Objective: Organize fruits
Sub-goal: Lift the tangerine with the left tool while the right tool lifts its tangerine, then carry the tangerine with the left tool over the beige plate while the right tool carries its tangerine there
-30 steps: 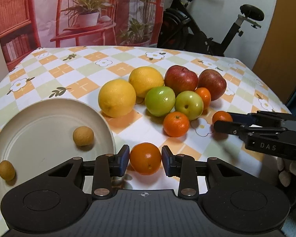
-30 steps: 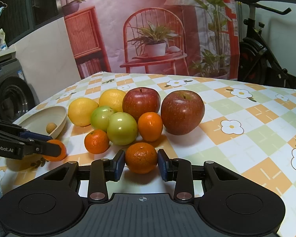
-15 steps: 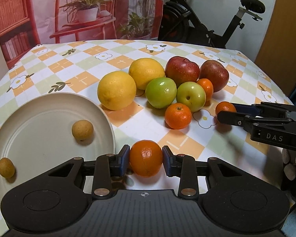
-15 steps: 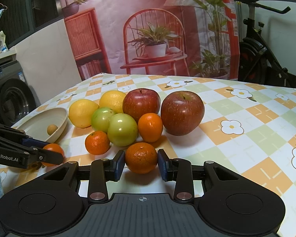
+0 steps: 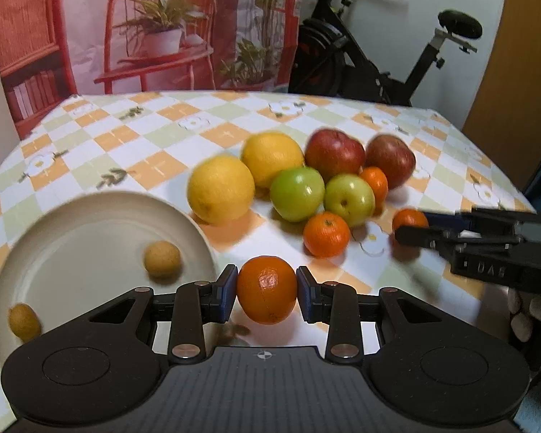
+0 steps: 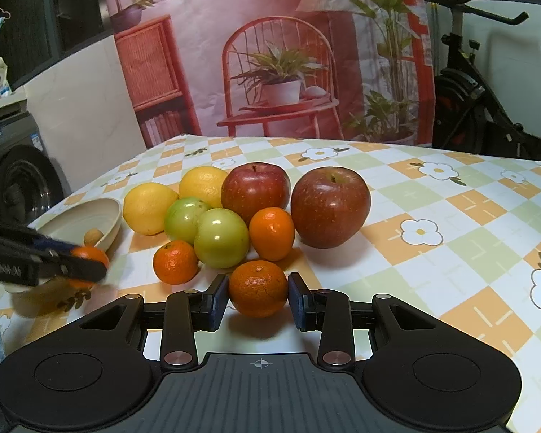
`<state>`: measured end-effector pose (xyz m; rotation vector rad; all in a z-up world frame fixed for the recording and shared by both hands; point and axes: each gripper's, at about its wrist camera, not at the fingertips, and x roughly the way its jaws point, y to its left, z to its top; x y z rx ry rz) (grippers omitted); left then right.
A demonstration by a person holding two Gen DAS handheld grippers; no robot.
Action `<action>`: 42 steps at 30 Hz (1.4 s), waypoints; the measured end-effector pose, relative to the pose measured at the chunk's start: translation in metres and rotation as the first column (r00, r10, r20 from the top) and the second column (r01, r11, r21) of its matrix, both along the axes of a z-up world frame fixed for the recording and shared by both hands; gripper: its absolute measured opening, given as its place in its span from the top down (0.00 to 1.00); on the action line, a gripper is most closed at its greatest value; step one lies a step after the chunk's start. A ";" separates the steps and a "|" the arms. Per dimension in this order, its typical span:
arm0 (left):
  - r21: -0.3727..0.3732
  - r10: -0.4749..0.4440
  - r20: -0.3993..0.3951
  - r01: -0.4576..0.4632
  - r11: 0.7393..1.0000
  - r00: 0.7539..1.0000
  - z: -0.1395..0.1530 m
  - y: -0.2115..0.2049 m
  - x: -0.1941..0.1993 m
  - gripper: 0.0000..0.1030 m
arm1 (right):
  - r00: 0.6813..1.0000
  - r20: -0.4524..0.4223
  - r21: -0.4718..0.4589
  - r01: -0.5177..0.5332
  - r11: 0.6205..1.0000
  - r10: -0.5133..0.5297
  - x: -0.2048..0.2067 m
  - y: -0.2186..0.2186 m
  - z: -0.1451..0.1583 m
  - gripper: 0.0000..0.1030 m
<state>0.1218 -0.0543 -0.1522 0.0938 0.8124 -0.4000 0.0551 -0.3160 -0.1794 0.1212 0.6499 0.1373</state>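
My left gripper [image 5: 267, 290] is shut on an orange mandarin [image 5: 267, 288] and holds it above the table, just right of the cream plate [image 5: 72, 238]. Two small tan fruits [image 5: 161, 258] lie in the plate. My right gripper [image 6: 258, 296] is shut on another mandarin [image 6: 258, 287] that rests on the table in front of the fruit pile. The pile holds two lemons [image 5: 221, 193], two green apples [image 5: 297, 193], two red apples [image 6: 330, 206] and two loose mandarins [image 6: 175, 261]. The left gripper also shows at the left of the right wrist view [image 6: 86, 263].
The table wears an orange, green and white checked cloth [image 6: 451, 216]. An exercise bike [image 5: 360, 61] stands behind the table. A printed backdrop with a red chair [image 6: 277, 79] hangs at the back. A washing machine [image 6: 18, 180] stands to the left.
My left gripper has closed on its mandarin, lifted it off the table and moved it up and towards the plate. My right gripper and its mandarin have stayed still.
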 end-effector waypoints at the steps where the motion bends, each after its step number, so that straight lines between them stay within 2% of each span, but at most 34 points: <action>1: -0.005 0.005 0.006 -0.005 1.000 1.000 0.004 0.003 0.002 0.64 | 1.000 -0.009 0.001 -0.009 1.000 0.009 0.001 0.000 0.001 0.68; 7: -0.032 0.060 0.047 -0.058 0.998 0.997 0.032 0.039 0.017 0.64 | 0.999 0.009 0.034 -0.043 0.998 0.043 0.007 0.012 0.014 0.68; 13: 0.011 0.094 0.072 -0.095 0.995 0.993 0.047 0.087 0.032 0.64 | 0.986 0.027 0.011 -0.168 0.986 0.167 0.039 0.055 0.038 0.68; 20: -0.009 0.155 0.013 -0.155 0.988 0.988 0.034 0.129 0.048 0.64 | 0.948 -0.017 -0.035 -0.317 0.948 0.316 0.081 0.122 0.040 0.68; 27: 0.010 0.148 -0.015 -0.148 0.989 0.989 0.016 0.142 0.059 0.64 | 0.892 -0.106 -0.080 -0.448 0.890 0.439 0.087 0.175 0.023 0.68; 32: 0.033 0.141 -0.026 -0.140 0.990 0.990 0.006 0.149 0.062 0.64 | 0.872 -0.169 -0.112 -0.479 0.870 0.459 0.094 0.190 0.009 0.68; 42: 0.050 0.115 -0.013 -0.114 0.992 0.993 -0.001 0.147 0.065 0.64 | 0.881 -0.185 -0.178 -0.466 0.867 0.436 0.106 0.193 0.004 0.70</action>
